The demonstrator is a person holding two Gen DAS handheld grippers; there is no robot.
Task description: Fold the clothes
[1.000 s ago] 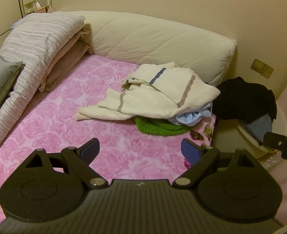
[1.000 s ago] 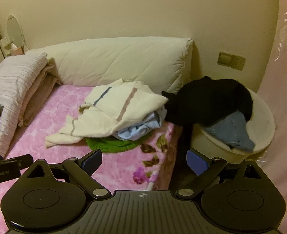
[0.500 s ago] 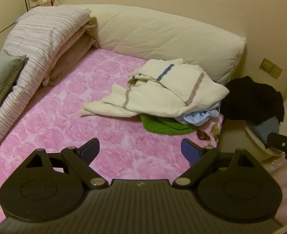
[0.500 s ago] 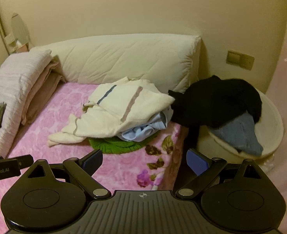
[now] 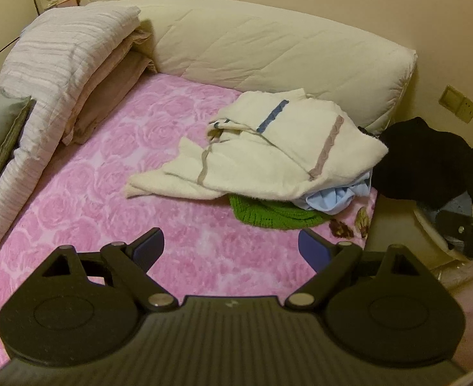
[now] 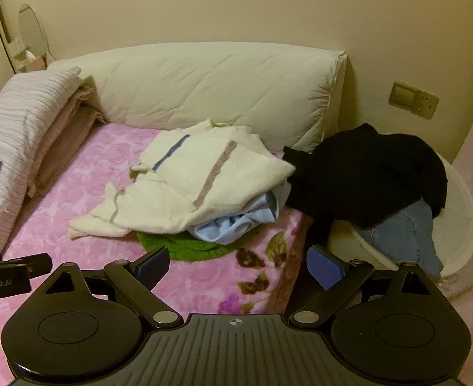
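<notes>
Two hand-held grippers, left [image 5: 231, 251] and right [image 6: 238, 265], hang with jaws spread wide and empty above the pink rose-patterned bed [image 5: 107, 186]. We have drawn nearer the heap over the last second: cream striped knit garment [image 5: 268, 157] atop pale blue cloth [image 5: 336, 197] and green knit [image 5: 268, 214], near the bed's right edge. We judge folding not yet begun; the cream garment seems the first pick.
</notes>
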